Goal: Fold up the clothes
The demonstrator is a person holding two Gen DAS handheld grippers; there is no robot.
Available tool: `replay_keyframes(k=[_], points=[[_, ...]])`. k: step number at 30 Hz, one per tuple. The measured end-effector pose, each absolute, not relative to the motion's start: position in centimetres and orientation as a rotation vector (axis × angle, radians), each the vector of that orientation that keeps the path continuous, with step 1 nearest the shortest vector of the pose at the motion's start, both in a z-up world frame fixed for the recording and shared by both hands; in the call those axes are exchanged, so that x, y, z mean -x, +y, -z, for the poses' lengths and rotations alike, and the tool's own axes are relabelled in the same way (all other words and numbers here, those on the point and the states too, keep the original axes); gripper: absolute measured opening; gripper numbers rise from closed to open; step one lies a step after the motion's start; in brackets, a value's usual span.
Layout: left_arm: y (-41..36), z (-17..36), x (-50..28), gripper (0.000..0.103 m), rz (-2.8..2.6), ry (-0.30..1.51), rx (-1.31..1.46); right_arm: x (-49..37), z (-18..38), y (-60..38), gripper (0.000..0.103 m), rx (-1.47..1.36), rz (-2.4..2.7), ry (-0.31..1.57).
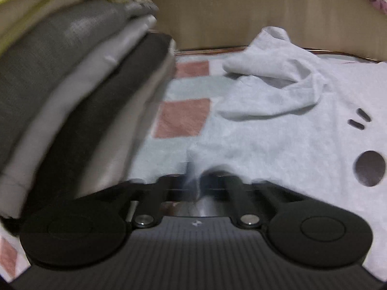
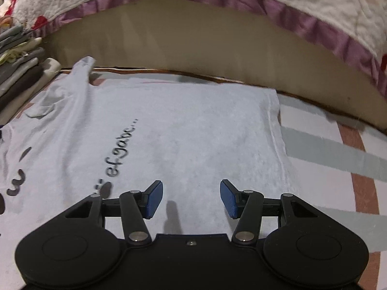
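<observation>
T-shirt [image 2: 183, 130] — pale grey-white, with dark grey script lettering and dark blob markings at left. Bedsheet [image 2: 338, 149] — white with grey stripes and dusty-pink blocks. Folded stack [image 1: 72, 84], far left: grey, white, charcoal and yellow-trimmed layers. Blanket [image 2: 302, 4]: cream, red motifs, purple border. Gripper pads [image 2: 154, 199] blue.

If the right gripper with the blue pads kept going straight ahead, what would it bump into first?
Most likely the pale grey printed T-shirt spread flat on the checked bed cover. The right gripper is open, tilted downward, with only shirt fabric ahead; how far off is unclear.
</observation>
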State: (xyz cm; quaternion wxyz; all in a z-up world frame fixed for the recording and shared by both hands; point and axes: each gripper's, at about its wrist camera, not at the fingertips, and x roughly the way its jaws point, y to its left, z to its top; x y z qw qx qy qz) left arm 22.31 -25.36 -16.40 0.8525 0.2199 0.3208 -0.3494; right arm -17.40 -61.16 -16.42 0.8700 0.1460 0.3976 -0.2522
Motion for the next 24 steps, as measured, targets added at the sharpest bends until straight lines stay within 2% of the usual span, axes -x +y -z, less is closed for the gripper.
replay_keyframes(k=[5, 8, 10, 13, 14, 17, 22, 24], points=[[-22.3, 13.6, -22.3, 0.004, 0.594, 0.574, -0.387, 18.2, 18.2, -62.7, 0.057, -0.391, 0.584, 0.834], [-21.5, 13.9, -22.4, 0.004, 0.544, 0.608, -0.361, 18.5, 19.5, -63.2, 0.058, -0.415, 0.629, 0.836], [-22.2, 15.7, -22.5, 0.005, 0.508, 0.656, -0.397, 18.8, 20.1, -63.0, 0.062, -0.396, 0.638, 0.809], [-22.8, 16.4, -22.7, 0.021, 0.464, 0.709, -0.423, 18.7, 20.4, -62.5, 0.066, -0.357, 0.647, 0.791], [-23.0, 15.8, -22.3, 0.030, 0.453, 0.710, -0.451, 18.6, 20.5, -62.3, 0.067, -0.346, 0.650, 0.790], [-23.2, 13.5, -20.7, 0.040, 0.508, 0.714, -0.496, 18.5, 20.6, -62.4, 0.068, -0.340, 0.654, 0.792], [-22.2, 8.8, -17.3, 0.040, 0.683, 0.680, -0.381, 18.9, 20.6, -62.5, 0.068, -0.339, 0.645, 0.784], [-23.1, 8.2, -17.9, 0.042, 0.768, 0.734, -0.260, 18.7, 20.6, -62.6, 0.069, -0.337, 0.641, 0.789]])
